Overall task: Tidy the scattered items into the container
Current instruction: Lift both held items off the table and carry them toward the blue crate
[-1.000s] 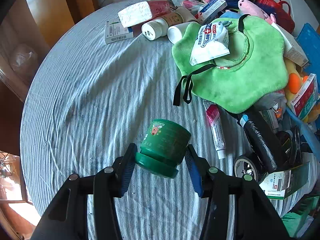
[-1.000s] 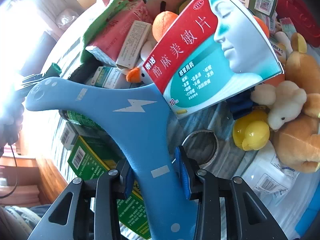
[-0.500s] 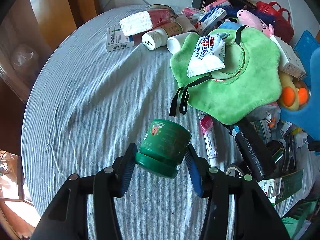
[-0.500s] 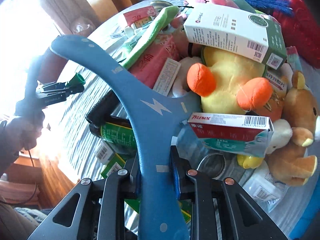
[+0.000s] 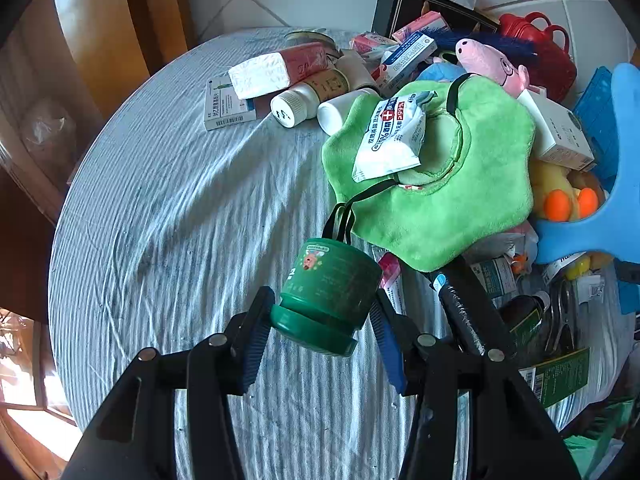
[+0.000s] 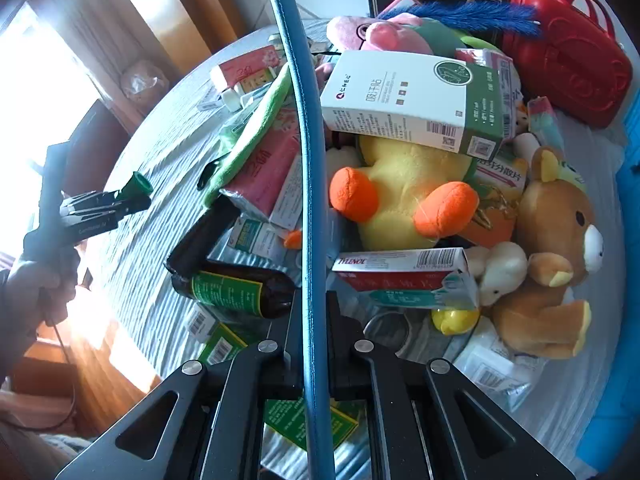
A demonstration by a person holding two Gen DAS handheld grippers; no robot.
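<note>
My left gripper is shut on a green jar, which it holds tilted, lid towards the camera, above the striped tablecloth. In the right wrist view this gripper and the jar show at the left, in a person's hand. My right gripper has its jaws closing tight on a blue boomerang, seen edge-on and running up out of the picture. The boomerang hangs over the pile at the right of the left wrist view.
The right half of the round table holds a heap: a green plush bib with a wipes packet, a yellow duck, a brown bear, medicine boxes, a dark bottle. A red bag and a blue basket wall lie behind.
Both grippers have risen. The right jaws narrowed on the blue boomerang, which turned from flat-on to edge-on and lifted off the pile. The left gripper still holds the green jar.
</note>
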